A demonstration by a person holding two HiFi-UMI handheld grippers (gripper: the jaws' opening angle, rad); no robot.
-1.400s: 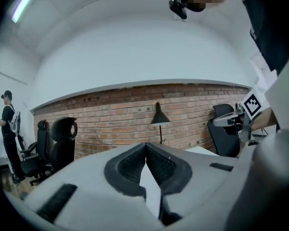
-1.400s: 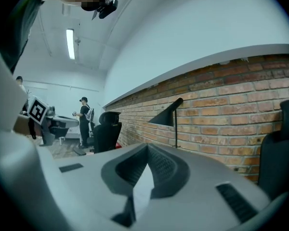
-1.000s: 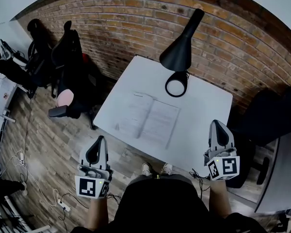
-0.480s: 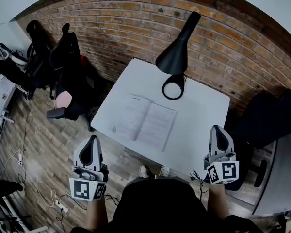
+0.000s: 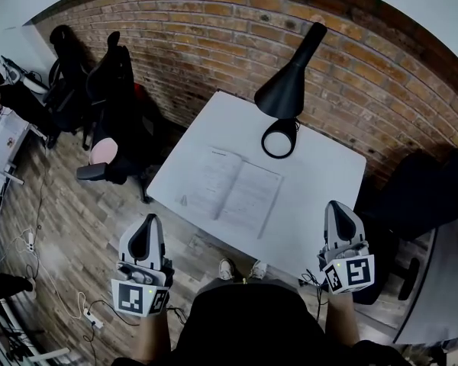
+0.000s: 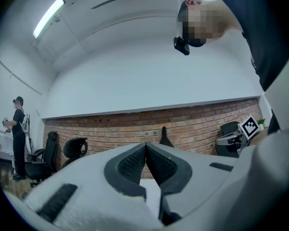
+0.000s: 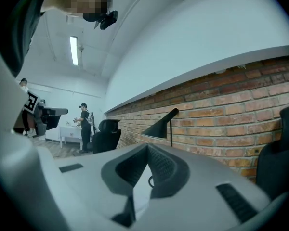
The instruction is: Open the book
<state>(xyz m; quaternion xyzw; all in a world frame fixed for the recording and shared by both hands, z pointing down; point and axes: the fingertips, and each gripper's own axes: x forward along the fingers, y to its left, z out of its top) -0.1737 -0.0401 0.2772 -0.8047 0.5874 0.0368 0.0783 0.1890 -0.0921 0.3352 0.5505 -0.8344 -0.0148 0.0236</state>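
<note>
The book [image 5: 230, 189] lies open and flat on the white table [image 5: 324, 178], two pale printed pages showing. My left gripper [image 5: 145, 229] hangs off the table's near-left edge over the wooden floor, jaws shut with nothing between them; its tips [image 6: 145, 143] meet in the left gripper view. My right gripper [image 5: 338, 208] is held at the table's near-right corner, also shut and empty, its tips [image 7: 147, 146] meeting in the right gripper view. Neither gripper touches the book.
A black desk lamp [image 5: 286, 90] stands at the table's far side, its round base [image 5: 278, 138] just beyond the book. Black office chairs [image 5: 107, 90] crowd the left by the brick wall, another chair [image 5: 424, 185] is at right. Cables [image 5: 34, 239] trail on the floor.
Both grippers stay shut and near the table's near edge. The view shifted a little; the left gripper dropped slightly lower in the picture than a second ago.
</note>
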